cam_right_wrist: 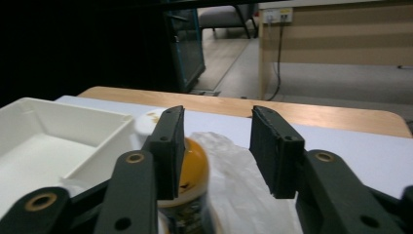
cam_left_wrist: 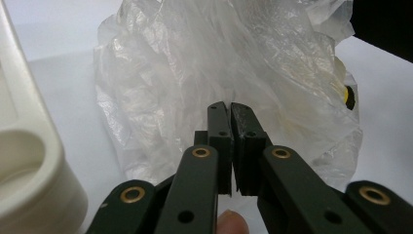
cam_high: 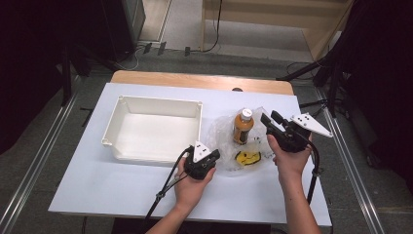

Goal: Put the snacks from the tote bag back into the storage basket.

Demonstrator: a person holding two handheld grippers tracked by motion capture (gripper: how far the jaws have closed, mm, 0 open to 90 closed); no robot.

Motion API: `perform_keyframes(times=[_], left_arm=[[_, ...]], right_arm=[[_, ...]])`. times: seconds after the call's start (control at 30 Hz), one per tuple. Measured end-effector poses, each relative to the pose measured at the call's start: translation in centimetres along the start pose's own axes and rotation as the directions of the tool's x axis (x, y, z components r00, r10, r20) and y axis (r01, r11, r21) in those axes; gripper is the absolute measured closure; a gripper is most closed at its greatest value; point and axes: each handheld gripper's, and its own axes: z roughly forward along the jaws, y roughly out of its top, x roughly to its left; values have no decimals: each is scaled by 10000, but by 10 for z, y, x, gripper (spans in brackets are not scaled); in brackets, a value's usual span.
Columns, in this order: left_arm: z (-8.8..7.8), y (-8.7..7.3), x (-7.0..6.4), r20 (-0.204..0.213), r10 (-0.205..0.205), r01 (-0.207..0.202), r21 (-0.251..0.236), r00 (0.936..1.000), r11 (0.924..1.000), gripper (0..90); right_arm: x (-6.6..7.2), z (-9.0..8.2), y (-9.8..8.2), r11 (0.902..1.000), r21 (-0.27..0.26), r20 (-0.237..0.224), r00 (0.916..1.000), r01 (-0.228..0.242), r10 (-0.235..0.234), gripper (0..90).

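both forearms come in at the near edge of the white table (cam_high: pixel 122 195), each hand carrying a black gripper. left gripper (cam_high: pixel 210 157) sits just off the near right corner of the white tray (cam_high: pixel 117 117), and its jaws are pressed together; in the left gripper view their tips (cam_left_wrist: pixel 229 109) lie right against the crumpled clear plastic bag (cam_left_wrist: pixel 219 63), though whether a fold of film is pinched between them cannot be told. right of the tray, that bag (cam_high: pixel 219 131) is spread on the table with an orange bottle (cam_high: pixel 242 127) standing upright in it, white cap on top, and a yellow and black item (cam_high: pixel 247 157) lying just nearer than the bottle. right gripper (cam_high: pixel 269 119) is raised beside the bottle, on the side away from the tray, jaws parted about halfway with nothing between them. in the right gripper view (cam_right_wrist: pixel 216 146) the bottle (cam_right_wrist: pixel 192 170) shows behind the left jaw, tray (cam_right_wrist: pixel 73 124) beyond it.
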Motion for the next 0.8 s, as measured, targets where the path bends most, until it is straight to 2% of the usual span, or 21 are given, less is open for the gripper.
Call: perform_keyframes(times=[0.07, 0.23, 0.33, 0.47, 0.57, 0.67, 0.7, 0.8], left_arm=[[0, 0, 0, 15, -9, 9, 5, 10000, 10000, 900], [-1, 0, 0, -3, 25, -25, -59, 10000, 10000, 900], [-1, 0, 0, -8, 90, -90, -46, 10000, 9999, 900], [-2, 0, -1, -22, 114, -114, -27, 9999, 9999, 900], [-2, 0, -1, -10, 129, -129, -58, 9999, 9999, 900], [-2, -1, -1, 8, 166, -166, -72, 9999, 9998, 900], [-2, -1, -1, -5, 189, -189, -50, 9998, 9998, 900], [-2, -1, -1, 0, 207, -207, -35, 9998, 9998, 900]], right_arm=[[4, -2, -1, 9999, -91, -195, 9998, 94, -96, 533], [15, -6, -5, 9990, -408, -197, 9996, 177, -186, 441], [22, 0, -12, 9995, -4, -331, 9989, 320, -320, 391], [27, 13, -25, 9975, 523, -316, 9985, 472, -455, 372], [29, 29, -37, 9953, 931, -255, 9994, 270, -247, 323], [31, 35, -41, 9934, 1128, -272, 9995, 215, -186, 303], [33, 41, -44, 9921, 1221, -74, 9996, 280, -273, 280], [34, 47, -46, 9909, 1326, 134, 9996, 211, -231, 284]])
